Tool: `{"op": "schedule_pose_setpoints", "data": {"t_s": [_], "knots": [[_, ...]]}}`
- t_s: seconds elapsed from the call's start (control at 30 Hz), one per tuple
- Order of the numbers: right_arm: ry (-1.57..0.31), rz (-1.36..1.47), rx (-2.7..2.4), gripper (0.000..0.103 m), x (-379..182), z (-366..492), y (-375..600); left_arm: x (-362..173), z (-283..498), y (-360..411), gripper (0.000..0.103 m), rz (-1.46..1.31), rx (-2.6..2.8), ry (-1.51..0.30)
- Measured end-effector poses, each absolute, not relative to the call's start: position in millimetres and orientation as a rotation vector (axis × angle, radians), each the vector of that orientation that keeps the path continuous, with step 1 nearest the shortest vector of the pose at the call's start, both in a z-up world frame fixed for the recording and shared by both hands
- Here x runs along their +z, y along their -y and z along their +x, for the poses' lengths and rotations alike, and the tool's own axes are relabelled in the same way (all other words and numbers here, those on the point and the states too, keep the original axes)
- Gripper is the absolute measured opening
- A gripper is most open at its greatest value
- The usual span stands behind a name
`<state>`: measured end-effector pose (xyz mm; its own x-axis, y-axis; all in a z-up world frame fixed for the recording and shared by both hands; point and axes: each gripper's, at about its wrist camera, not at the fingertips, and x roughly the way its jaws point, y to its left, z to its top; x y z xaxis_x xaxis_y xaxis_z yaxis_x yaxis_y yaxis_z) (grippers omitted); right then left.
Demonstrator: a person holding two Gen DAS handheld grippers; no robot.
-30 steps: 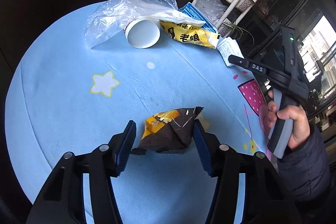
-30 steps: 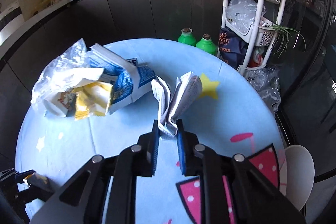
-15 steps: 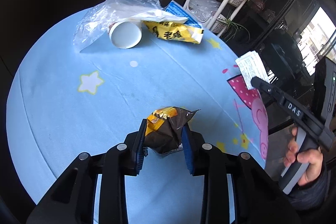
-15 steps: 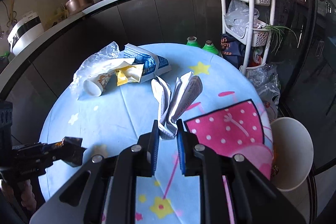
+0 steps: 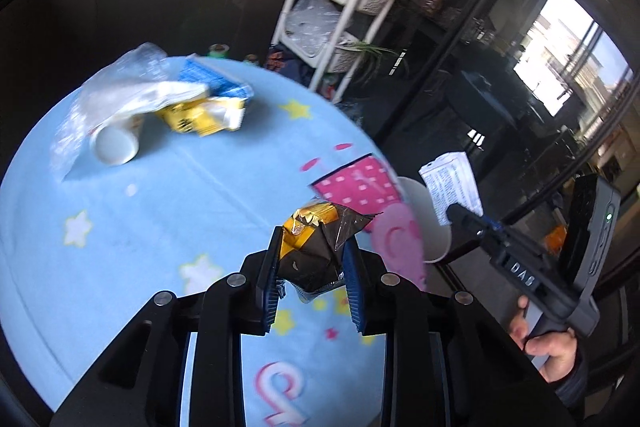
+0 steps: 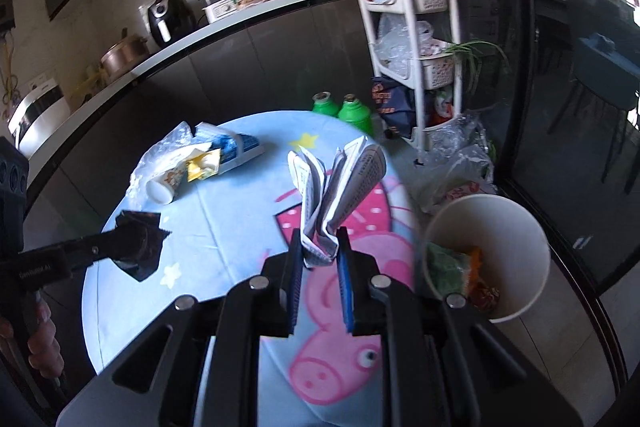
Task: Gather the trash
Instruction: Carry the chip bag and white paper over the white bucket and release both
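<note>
My left gripper [image 5: 314, 239] is shut on a black and gold snack wrapper [image 5: 308, 261], held above the round blue table [image 5: 160, 211]. In the right wrist view the same wrapper [image 6: 140, 247] hangs at the left. My right gripper [image 6: 319, 235] is shut on a folded printed paper [image 6: 344, 183], which sticks up from its jaws over the table's pink edge. A white bin [image 6: 500, 223] stands on the floor just right of it, with green and orange wrappers inside. Across the table lie a paper cup [image 5: 114, 147], a clear plastic bag [image 5: 120, 87], a yellow packet [image 5: 192, 117] and a blue carton [image 5: 216, 83].
A white basket rack [image 6: 416, 7] stands beyond the table, with two green bottles [image 6: 340, 107] and plastic bags [image 6: 456, 163] on the floor by it. A dark counter [image 6: 240, 39] curves behind. A person's hand [image 5: 552, 351] grips the right tool's handle.
The left jaws closed on the wrapper and lifted it off the table, moving right. The right gripper carried the paper from the table's middle to its edge, bringing the bin into view.
</note>
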<state>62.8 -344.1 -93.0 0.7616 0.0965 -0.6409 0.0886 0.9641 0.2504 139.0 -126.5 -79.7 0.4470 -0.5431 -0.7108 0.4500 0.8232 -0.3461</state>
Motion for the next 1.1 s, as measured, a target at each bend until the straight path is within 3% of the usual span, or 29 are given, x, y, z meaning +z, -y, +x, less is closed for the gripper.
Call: {"op": "schedule_pose_setpoints", "data": {"t_s": [0.4,0.73,1.1], "knots": [[-0.696,0.352,-0.149,0.018,-119.3,33.3,435.6,-73.3,167.8,263.3,0.026,-0.064,-0.858,-0.954],[-0.744,0.421,-0.198,0.019,-166.3,43.4,486.5,-113.2,186.0,364.7,0.027,0.028,-0.949,-1.057],[-0.821,0.476,-0.194,0.02,-220.5,64.9,512.7,-161.6,199.7,422.6,0.03,0.095,-0.95,-1.14]]}}
